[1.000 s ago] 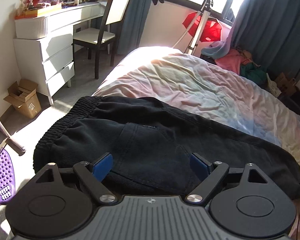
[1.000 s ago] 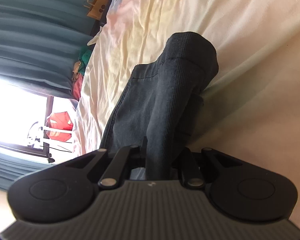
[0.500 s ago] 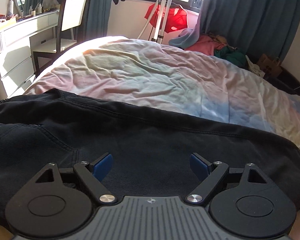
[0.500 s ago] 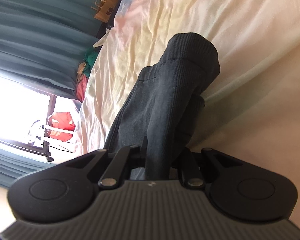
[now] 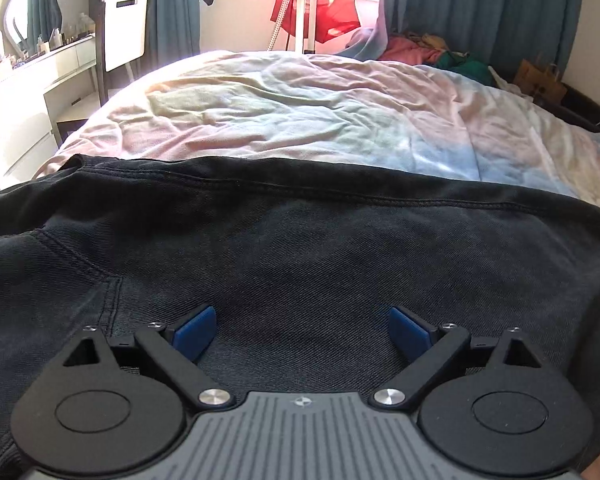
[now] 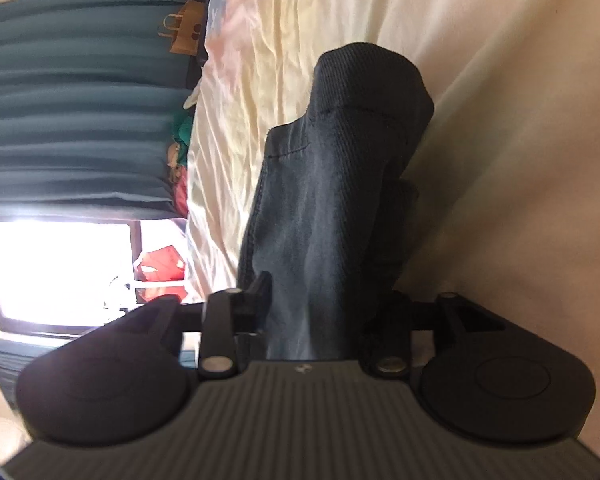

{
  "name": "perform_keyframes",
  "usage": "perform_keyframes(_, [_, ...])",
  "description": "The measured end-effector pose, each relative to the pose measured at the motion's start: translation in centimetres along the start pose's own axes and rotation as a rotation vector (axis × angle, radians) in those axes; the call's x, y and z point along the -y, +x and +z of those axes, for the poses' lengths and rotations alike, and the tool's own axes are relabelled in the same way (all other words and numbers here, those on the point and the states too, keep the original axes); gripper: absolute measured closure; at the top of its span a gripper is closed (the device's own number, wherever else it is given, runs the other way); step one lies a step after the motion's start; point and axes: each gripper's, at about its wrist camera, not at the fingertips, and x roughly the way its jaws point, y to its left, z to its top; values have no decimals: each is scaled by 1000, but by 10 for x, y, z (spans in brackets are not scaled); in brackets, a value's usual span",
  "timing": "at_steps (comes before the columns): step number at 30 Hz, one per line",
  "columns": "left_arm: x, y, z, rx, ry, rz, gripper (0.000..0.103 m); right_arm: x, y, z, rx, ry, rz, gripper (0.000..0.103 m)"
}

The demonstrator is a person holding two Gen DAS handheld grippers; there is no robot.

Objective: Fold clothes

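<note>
Holding the dark trousers [image 6: 340, 184] flat on the bed [image 5: 300, 120] helps; your right gripper [image 6: 324, 320] pinches one end, your left gripper [image 5: 302, 332] is spread wide above them; keep the cloth smooth and edges lined up.

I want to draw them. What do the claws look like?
The left claw has blue pads on black link arms with silver screws, two round black discs, and a ribbed grey body. The right claw has the same black and grey build.
</note>
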Motion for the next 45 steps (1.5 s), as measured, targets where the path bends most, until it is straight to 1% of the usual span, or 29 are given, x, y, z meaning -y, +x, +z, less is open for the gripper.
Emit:
perform_keyframes(1, [1, 0, -2, 7, 8, 4, 6, 1, 1, 0, -1, 15, 27, 44])
perform_keyframes(5, [6, 1, -9, 33, 38, 21, 6, -9, 7, -2, -7, -24, 93, 44])
perform_keyframes(7, [6, 1, -9, 31, 32, 21, 6, -19, 8, -5, -7, -65, 135, 44])
perform_keyframes(8, [5, 1, -9, 30, 29, 19, 6, -24, 8, -6, -3, -93, 141, 44])
perform_keyframes(11, [5, 0, -10, 35, 33, 18, 6, -28, 13, -7, 3, -135, 89, 44])
perform_keyframes(13, [5, -1, -11, 40, 30, 17, 6, -20, 21, -3, -5, -109, 28, 44])
perform_keyframes(15, [4, -1, -11, 43, 23, 14, 6, -13, 26, 2, -24, -79, -2, 45])
perform_keyframes(17, [3, -1, -11, 44, 20, 13, 6, -17, 24, 2, -23, -88, 41, 45])
perform_keyframes(19, [2, 0, -11, 46, 17, 11, 5, -29, 21, -1, -15, -124, 96, 44])
perform_keyframes(21, [2, 0, -11, 47, 16, 10, 5, -37, 20, -4, -3, -169, 101, 44])
perform_keyframes(23, [2, -1, -11, 47, 17, 9, 5, -36, 21, -4, -3, -177, 84, 44])
perform_keyframes(25, [2, -1, -12, 47, 20, 11, 5, -29, 22, 0, -11, -150, 67, 45])
perform_keyframes(27, [3, -1, -12, 48, 22, 16, 5, -25, 22, 2, -11, -142, 41, 49])
perform_keyframes(28, [4, -1, -12, 48, 23, 19, 5, -26, 21, 2, -8, -154, 27, 55])
perform_keyframes(29, [4, 0, -12, 49, 22, 22, 4, -27, 21, 2, -5, -167, 14, 58])
perform_keyframes(32, [5, 1, -13, 51, 28, 26, 3, -37, 19, -4, 24, -212, -28, 78])
perform_keyframes(33, [5, 1, -14, 53, 30, 26, 3, -39, 17, -6, 36, -222, -43, 80])
perform_keyframes(35, [5, 1, -14, 53, 32, 27, 2, -42, 14, -8, 56, -234, -51, 84])
perform_keyframes(40, [8, 5, -16, 54, 57, 43, 0, -46, 3, -16, 94, -270, -64, 87])
perform_keyframes(45, [8, 8, -16, 50, 62, 45, 0, -61, -10, -25, 127, -366, -39, 87])
